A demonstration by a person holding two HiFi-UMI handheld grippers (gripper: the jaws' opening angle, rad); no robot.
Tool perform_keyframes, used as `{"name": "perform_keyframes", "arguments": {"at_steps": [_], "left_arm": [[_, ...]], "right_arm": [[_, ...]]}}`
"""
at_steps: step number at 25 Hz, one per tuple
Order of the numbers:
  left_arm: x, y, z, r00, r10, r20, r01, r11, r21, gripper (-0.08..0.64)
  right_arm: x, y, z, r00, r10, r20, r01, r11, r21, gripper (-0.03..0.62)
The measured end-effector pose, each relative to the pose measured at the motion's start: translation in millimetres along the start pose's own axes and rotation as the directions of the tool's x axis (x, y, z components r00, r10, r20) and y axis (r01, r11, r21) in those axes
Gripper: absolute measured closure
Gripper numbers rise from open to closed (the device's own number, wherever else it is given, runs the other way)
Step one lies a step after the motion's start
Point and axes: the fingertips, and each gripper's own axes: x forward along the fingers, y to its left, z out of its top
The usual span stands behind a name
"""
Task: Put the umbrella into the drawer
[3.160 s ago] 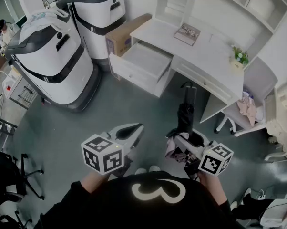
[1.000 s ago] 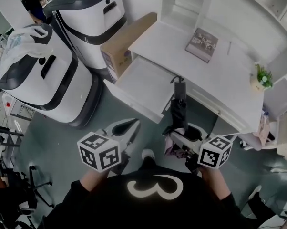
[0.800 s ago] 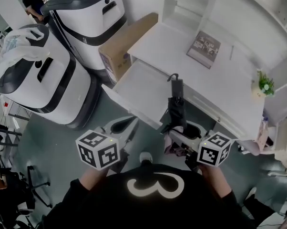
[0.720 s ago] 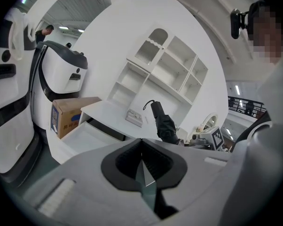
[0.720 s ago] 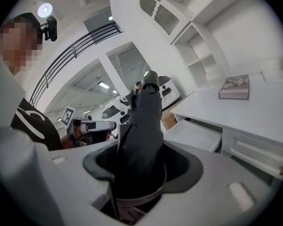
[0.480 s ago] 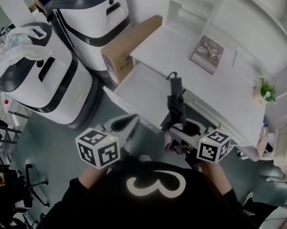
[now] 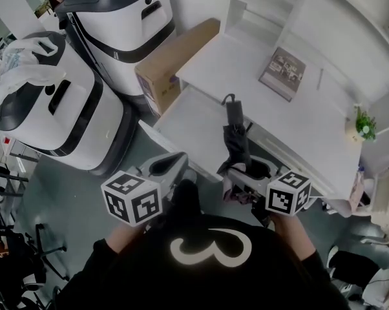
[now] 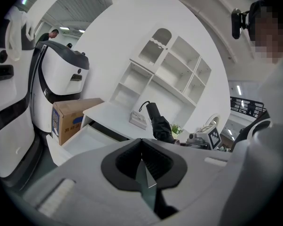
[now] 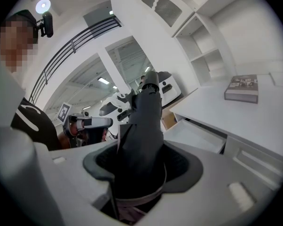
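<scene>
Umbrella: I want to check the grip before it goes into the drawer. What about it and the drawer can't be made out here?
- Umbrella, lower end: in the right gripper view it is buried between the right gripper's jaws; in the head view that gripper's body covers it.
- Drawer, floor beneath the umbrella: in the head view the umbrella covers it.
- Drawer's near edge: in the left gripper view the left gripper's own body cuts it off.

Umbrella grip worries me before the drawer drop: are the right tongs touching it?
Touching. The right gripper view shows the folded black umbrella standing between the right tongs, its fabric filling the gap and clamped from both sides.
</scene>
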Motion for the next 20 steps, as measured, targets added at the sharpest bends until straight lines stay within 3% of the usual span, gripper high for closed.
{"name": "perform_keyframes", "arguments": {"at_steps": [12, 20], "left_arm": [[50, 75, 37, 0.997, 0.014, -0.070, -0.017, 0.999, -0.031, 0.551], [77, 121, 49, 0.994, 0.020, -0.107, -0.026, 0.998, -0.059, 0.551]], "right_arm": [[76, -54, 31, 0.994, -0.046, -0.096, 0.042, 0.998, -0.042, 0.344], [132, -90, 30, 0.977, -0.084, -0.198, 0.071, 0.995, -0.076, 0.344]]}}
